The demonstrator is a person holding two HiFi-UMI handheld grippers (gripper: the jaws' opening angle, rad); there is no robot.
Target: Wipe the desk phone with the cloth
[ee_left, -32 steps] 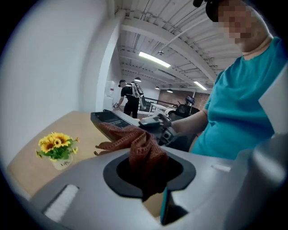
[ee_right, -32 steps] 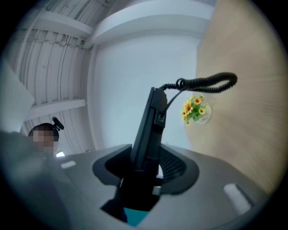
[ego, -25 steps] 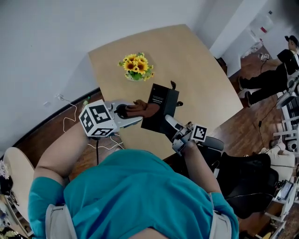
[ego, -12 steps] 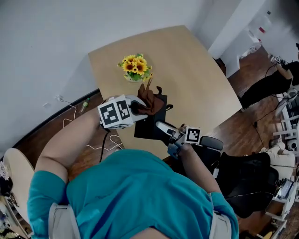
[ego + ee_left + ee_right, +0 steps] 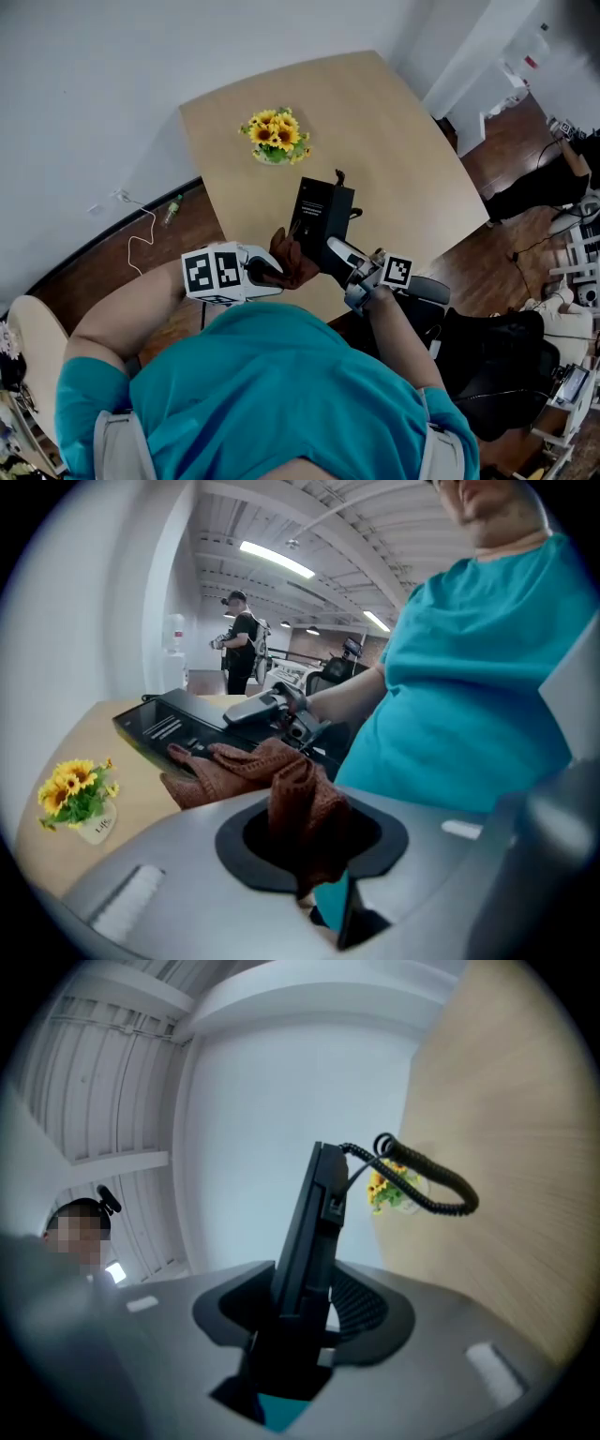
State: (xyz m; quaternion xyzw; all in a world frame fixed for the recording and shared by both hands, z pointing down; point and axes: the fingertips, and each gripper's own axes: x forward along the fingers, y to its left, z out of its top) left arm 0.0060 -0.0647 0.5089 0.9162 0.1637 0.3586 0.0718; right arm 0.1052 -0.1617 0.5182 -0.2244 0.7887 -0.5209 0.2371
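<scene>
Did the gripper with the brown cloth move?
Yes. The left gripper with the cloth has slid back from the flowers, toward the near edge of the table.

The cloth [image 5: 302,799] runs down between the jaws of the left tongs [image 5: 305,834], so its lower end is out of sight. The phone [image 5: 314,1232] likewise disappears into the right tongs [image 5: 302,1314]. In the head view the person's shirt [image 5: 272,394] covers the near edge of the surface [image 5: 394,159], and the phone's buttons are too small to tell.
</scene>
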